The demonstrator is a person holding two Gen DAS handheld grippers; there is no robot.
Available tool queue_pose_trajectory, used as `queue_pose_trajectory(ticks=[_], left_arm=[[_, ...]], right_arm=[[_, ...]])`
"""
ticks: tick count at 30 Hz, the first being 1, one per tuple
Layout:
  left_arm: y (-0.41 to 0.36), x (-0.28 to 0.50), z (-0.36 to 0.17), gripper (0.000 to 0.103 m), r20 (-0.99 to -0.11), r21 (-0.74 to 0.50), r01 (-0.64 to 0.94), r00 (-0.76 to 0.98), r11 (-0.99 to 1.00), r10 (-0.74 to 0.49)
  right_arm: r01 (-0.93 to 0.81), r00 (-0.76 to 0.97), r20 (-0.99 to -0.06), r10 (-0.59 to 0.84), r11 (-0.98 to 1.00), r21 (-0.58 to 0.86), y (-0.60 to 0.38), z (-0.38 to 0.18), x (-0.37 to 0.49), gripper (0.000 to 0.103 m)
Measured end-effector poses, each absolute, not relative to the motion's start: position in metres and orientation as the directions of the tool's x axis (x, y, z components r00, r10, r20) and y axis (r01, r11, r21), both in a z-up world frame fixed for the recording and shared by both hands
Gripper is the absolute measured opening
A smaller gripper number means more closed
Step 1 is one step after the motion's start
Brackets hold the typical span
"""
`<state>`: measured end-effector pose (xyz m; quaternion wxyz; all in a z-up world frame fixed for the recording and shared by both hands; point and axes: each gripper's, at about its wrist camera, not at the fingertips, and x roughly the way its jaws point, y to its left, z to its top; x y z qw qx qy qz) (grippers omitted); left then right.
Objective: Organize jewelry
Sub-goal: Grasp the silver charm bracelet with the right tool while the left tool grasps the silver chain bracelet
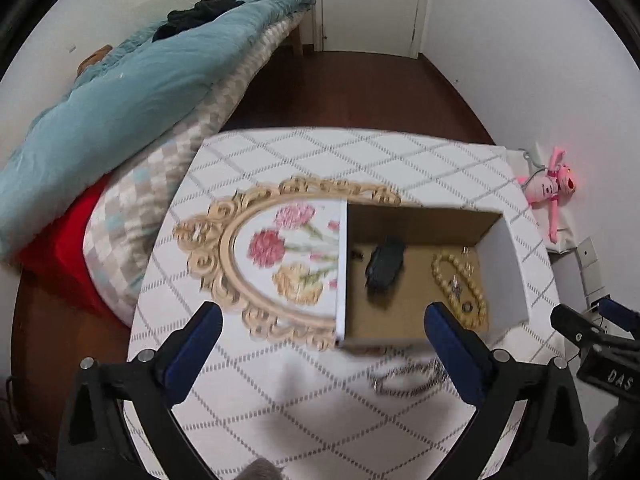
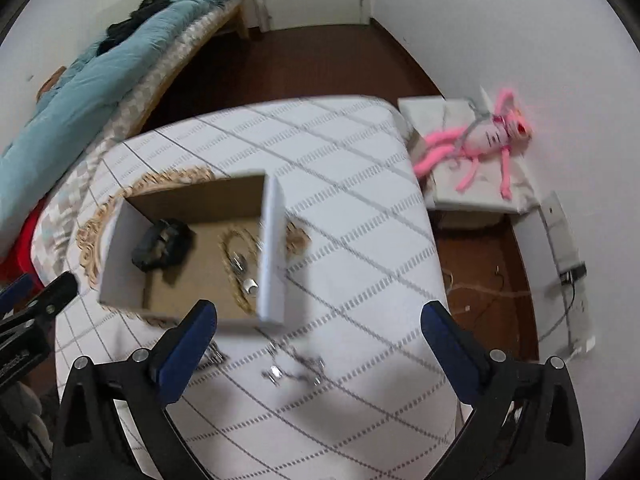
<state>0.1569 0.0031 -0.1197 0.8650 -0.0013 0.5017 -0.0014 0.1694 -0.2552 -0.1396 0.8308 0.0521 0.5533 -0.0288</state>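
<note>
You're looking at a table [image 1: 304, 408] wearing a white cloth with grey dashed diamonds. Sitting on it: an oval tray [image 1: 276, 260] with a curly gold frame and flower print, an open cardboard box [image 1: 416, 220] overlapping that tray, and a silvery chain [image 2: 296, 368] lying loose near the front edge, pretty blurry.

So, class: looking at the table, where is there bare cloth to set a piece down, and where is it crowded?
Free: the far strip of tablecloth beyond the box and the ornate frame, and the stretch right of the box toward the table's right edge. Crowded: the near side in front of the box, where a chain and small silver pieces lie.
</note>
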Motion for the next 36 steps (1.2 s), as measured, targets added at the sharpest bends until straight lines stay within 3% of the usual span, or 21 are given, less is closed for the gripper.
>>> queue_pose_trajectory(ticks=[4,5,7,14,15,16,17,21,22,32,34,36], left_arm=[[0.005,0.141,-0.149,0.103,-0.897,0.006,-0.015,0.442,1.0,0.012],[0.006,0.138,-0.157,0.103,-0.906,0.01,-0.019,0.423,1.0,0.017],[0.008,0.131,-0.172,0.103,-0.918,0.022,-0.029,0.396,0.999,0.031],[0.004,0.115,-0.197,0.103,-0.929,0.057,-0.02,0.364,0.998,0.061],[0.0,0.114,-0.197,0.103,-0.926,0.068,-0.008,0.371,0.998,0.066],[-0.004,0.114,-0.197,0.103,-0.924,0.076,0.004,0.376,0.997,0.069],[-0.007,0.114,-0.196,0.103,-0.922,0.084,0.017,0.381,0.996,0.072],[-0.033,0.115,-0.192,0.103,-0.909,0.117,0.078,0.41,0.99,0.075],[-0.039,0.115,-0.191,0.103,-0.906,0.122,0.089,0.416,0.989,0.074],[-0.097,0.12,-0.202,0.1,-0.902,0.126,0.223,0.432,0.967,0.017],[-0.104,0.122,-0.205,0.098,-0.901,0.13,0.241,0.434,0.962,0.013],[-0.111,0.124,-0.208,0.086,-0.9,0.148,0.255,0.435,0.956,0.023]], right_arm=[[0.156,0.318,-0.948,0.005,0.986,0.057,-0.268,-0.178,0.153,0.1],[0.162,0.302,-0.953,0.006,0.985,0.058,-0.27,-0.189,0.15,0.096],[0.169,0.275,-0.961,0.003,0.984,0.052,-0.269,-0.205,0.145,0.069],[0.161,0.307,-0.951,-0.02,0.986,0.031,-0.25,-0.228,0.131,0.049],[0.157,0.318,-0.948,-0.018,0.987,0.034,-0.247,-0.228,0.131,0.037],[0.149,0.322,-0.947,-0.006,0.988,0.044,-0.245,-0.227,0.131,0.018],[0.137,0.322,-0.947,0.013,0.989,0.06,-0.242,-0.227,0.131,0.01],[0.134,0.328,-0.945,0.007,0.989,0.054,-0.24,-0.227,0.128,0.008],[0.141,0.338,-0.941,0.007,0.988,0.058,-0.243,-0.225,0.126,0.003],[0.223,0.381,-0.922,0.064,0.962,0.159,-0.293,-0.205,0.112,0.003],[0.232,0.383,-0.921,0.074,0.957,0.173,-0.297,-0.204,0.11,0.003],[0.242,0.387,-0.919,0.08,0.952,0.185,-0.301,-0.204,0.108,0.003]])
